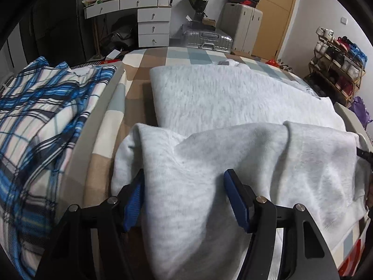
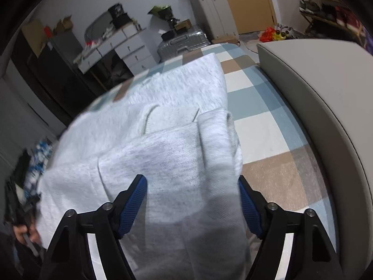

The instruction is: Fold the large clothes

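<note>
A light grey sweatshirt (image 1: 221, 98) lies flat on the checked bed cover (image 1: 137, 70). Its near part (image 1: 233, 151) is folded up over the body in a thick, rumpled layer. My left gripper (image 1: 184, 196) stands open over this fold, with the cloth bulging between its blue pads (image 1: 235, 198) but not pinched. In the right wrist view the sweatshirt (image 2: 163, 116) shows the same folded edge. My right gripper (image 2: 193, 200) is open too, with the grey cloth lying loose between its fingers. The left gripper (image 2: 21, 210) and a hand show blurred at the lower left.
A blue plaid garment (image 1: 46, 116) is piled on the bed's left side. A padded beige bed edge (image 2: 314, 93) runs along the right. Beyond the bed stand a white drawer desk (image 1: 151, 23), a silver suitcase (image 1: 207, 38) and a shoe rack (image 1: 338, 65).
</note>
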Demonstrator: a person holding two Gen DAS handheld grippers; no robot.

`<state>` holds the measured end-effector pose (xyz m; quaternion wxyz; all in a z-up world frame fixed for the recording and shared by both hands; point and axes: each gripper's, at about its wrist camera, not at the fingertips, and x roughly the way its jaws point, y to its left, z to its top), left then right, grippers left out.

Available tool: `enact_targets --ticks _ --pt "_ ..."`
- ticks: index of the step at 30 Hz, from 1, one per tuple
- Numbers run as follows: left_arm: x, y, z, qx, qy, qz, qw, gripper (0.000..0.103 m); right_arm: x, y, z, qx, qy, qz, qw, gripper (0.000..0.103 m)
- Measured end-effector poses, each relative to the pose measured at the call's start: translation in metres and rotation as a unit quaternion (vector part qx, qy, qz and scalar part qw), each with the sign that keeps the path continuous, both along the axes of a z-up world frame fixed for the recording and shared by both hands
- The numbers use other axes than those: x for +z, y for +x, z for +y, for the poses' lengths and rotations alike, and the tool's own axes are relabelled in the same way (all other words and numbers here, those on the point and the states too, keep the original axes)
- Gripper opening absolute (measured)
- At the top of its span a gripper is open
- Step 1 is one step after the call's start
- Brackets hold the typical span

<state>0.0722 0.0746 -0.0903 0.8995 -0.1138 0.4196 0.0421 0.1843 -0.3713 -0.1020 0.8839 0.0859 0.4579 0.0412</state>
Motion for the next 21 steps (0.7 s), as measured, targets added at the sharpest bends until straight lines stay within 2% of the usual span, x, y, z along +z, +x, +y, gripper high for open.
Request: enact_targets --ticks 2,3,7,13,17,19,21 --pt "-0.003 0.003 -0.004 0.002 0.009 0.001 1.0000 0.056 -0.004 0.000 0.008 0.007 -0.030 0.000 1.000 0.067" --pt "-0.003 0.001 -0.007 -0.002 0.017 0.000 0.9999 0.047 -0.005 -0.002 0.012 0.013 -0.047 -0.001 0.999 0.065" --pt "-0.002 -0.004 -0.017 -0.018 0.048 -0.003 0.9987 0.031 -0.007 -0.008 0.013 0.024 -0.052 0.010 0.998 0.062" --pt "-0.001 -0.017 -0.018 -0.032 0.050 0.000 0.9982 0.026 -0.008 -0.027 0.018 0.040 -0.068 0.014 0.997 0.062" --pt "-0.002 -0.045 -0.030 -0.051 0.072 0.013 0.9960 0.026 -0.006 -0.051 0.016 0.048 -0.064 0.016 0.997 0.062" --pt "-0.006 -0.057 -0.028 -0.065 0.058 0.021 0.9960 0.026 -0.006 -0.059 0.012 0.044 -0.055 0.011 0.997 0.062" --pt "-0.006 -0.069 -0.023 -0.064 0.046 0.008 0.9969 0.026 -0.002 -0.066 0.006 0.029 -0.042 0.010 0.999 0.062"
